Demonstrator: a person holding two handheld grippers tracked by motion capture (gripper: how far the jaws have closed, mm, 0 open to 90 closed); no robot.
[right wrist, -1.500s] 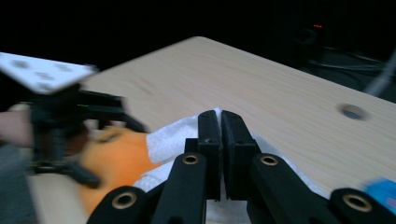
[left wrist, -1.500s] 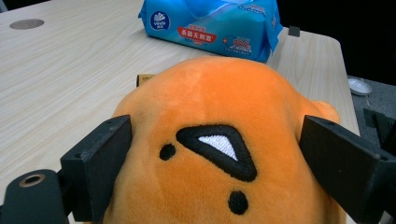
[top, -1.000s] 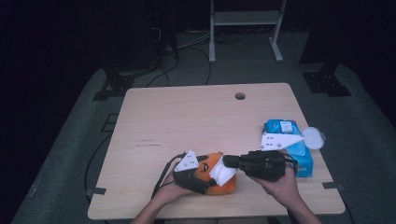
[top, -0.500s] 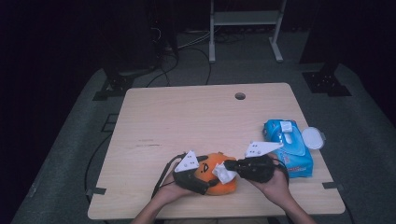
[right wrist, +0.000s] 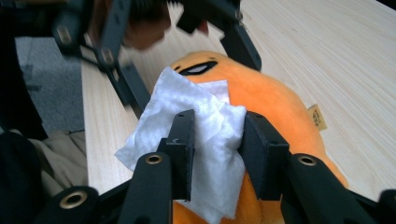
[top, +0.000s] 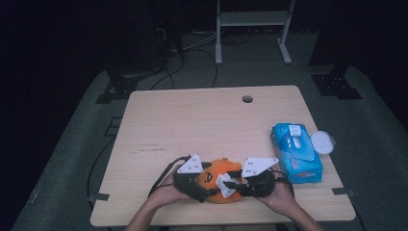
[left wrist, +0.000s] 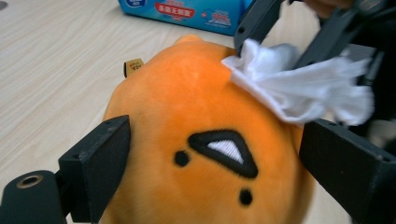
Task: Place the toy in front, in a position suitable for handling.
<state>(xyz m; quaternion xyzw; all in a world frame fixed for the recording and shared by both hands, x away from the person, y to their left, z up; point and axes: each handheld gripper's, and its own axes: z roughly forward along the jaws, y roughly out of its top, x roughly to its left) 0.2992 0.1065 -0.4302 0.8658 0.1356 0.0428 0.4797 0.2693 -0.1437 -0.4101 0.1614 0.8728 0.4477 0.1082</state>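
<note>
An orange plush toy [top: 215, 174] with a stitched face lies near the table's front edge. My left gripper [top: 207, 185] is shut on it, one jaw pressed to each side of the plush toy [left wrist: 187, 107]. My right gripper [top: 232, 183] comes in from the right and rests a crumpled white wipe [top: 224, 185] on the toy's top. Its jaws have just been opening. In the right gripper view the wipe [right wrist: 187, 100] lies loosely between the parted jaws of that gripper [right wrist: 218, 135], over the orange toy [right wrist: 275, 98]. The wipe [left wrist: 299, 88] drapes over the toy's upper right.
A blue pack of wipes [top: 296, 153] lies at the table's right, its white lid [top: 322, 142] flipped open beside it. A round cable hole [top: 247, 99] sits near the far edge. The wooden table [top: 192, 120] stretches bare behind the toy.
My right gripper has come left and down from beside the wipes pack onto the plush toy, bringing the white wipe with it. The left gripper has stayed on the toy.
</note>
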